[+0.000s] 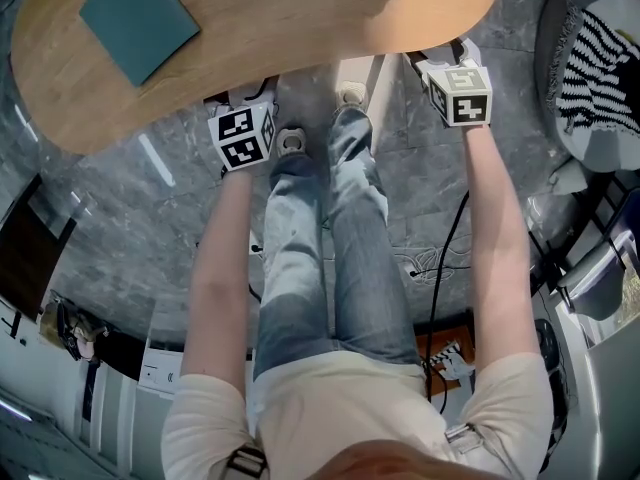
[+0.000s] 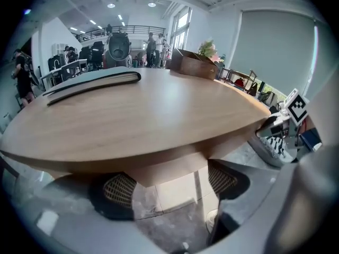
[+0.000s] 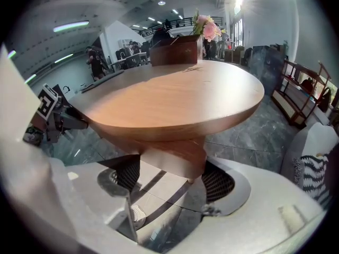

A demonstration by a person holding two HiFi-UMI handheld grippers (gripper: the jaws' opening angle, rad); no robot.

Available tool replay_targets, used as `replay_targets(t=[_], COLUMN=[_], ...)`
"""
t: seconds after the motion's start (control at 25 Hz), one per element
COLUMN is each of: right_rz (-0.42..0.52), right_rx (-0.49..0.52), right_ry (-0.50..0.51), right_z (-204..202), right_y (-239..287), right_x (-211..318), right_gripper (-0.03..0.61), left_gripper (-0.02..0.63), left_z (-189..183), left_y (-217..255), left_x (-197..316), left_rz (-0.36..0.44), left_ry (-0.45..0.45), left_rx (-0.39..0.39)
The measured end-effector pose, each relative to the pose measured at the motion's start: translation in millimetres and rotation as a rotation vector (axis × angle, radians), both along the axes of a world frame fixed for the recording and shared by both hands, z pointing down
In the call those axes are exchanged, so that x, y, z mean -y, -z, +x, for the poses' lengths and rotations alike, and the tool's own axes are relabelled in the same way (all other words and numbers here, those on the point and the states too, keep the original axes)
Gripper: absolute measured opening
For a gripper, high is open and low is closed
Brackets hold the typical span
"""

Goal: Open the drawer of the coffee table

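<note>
Coffee table [image 1: 300, 28] cut by head view's top edge, distant people [image 2: 151, 48] tiny and blurred

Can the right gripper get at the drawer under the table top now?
Probably yes. The right gripper is open, and the drawer sits straight ahead of it under the tabletop, with nothing in between.

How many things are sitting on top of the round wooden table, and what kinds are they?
Teal book: 1
Wooden box: 1
Bunch of pink flowers: 1
Total: 3
</note>
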State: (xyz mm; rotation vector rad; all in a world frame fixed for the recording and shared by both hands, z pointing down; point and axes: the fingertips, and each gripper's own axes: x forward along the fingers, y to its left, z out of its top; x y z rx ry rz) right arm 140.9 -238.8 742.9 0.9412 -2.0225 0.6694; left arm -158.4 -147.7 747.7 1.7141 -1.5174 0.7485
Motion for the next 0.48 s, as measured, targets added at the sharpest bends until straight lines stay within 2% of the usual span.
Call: replay_targets(t=[0.48], right_rz=[-0.019], right_rx=[-0.003], right_ry=[-0.011], right_z=[-1.4], right_y=[-1.0], right_x=[-0.2], right_gripper=[0.364], left_gripper=[0.425], left_z=[-1.4], left_y=[-0.4], left_x=[-1.0], left_rz=[-0.033], left_ry=[0.019], left_rx=[-0.001])
